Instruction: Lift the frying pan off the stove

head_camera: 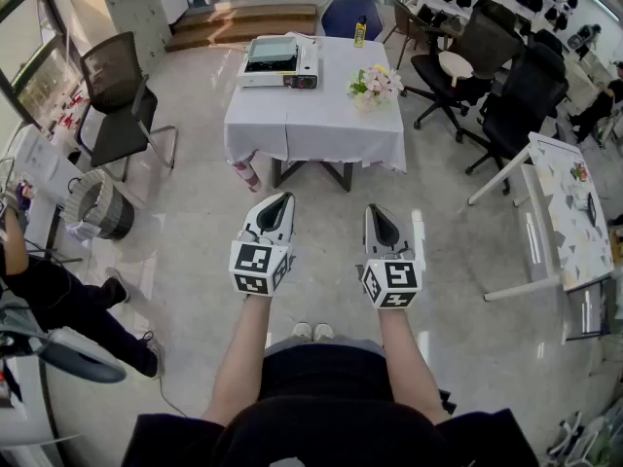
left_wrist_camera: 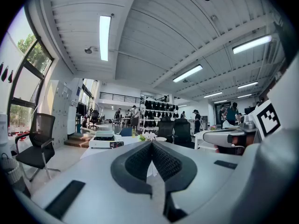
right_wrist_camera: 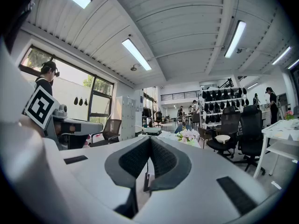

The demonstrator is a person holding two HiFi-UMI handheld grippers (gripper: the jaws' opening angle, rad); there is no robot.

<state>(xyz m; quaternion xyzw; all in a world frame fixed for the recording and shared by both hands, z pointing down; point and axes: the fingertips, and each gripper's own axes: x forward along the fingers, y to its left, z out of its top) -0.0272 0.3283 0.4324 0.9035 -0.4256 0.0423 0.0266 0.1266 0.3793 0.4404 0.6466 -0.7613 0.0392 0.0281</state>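
A white portable stove (head_camera: 280, 63) sits on the left part of a table with a white cloth (head_camera: 313, 115), well ahead of me across bare floor. I make out no frying pan on it from here. My left gripper (head_camera: 282, 200) and right gripper (head_camera: 375, 210) are held side by side at waist height, pointing toward the table and far short of it. Both have their jaws pressed together with nothing between them. The left gripper view shows its shut gripper (left_wrist_camera: 152, 143) with the stove (left_wrist_camera: 105, 139) small beyond; the right gripper view shows the same of its gripper (right_wrist_camera: 149, 139).
A bunch of flowers (head_camera: 375, 84) and a yellow bottle (head_camera: 360, 32) stand on the table. Black office chairs (head_camera: 511, 95) crowd the right, one holding a pale round dish (head_camera: 455, 63). A mesh chair (head_camera: 115, 100) and bin (head_camera: 102, 205) stand left. A person (head_camera: 58, 300) is at the left edge.
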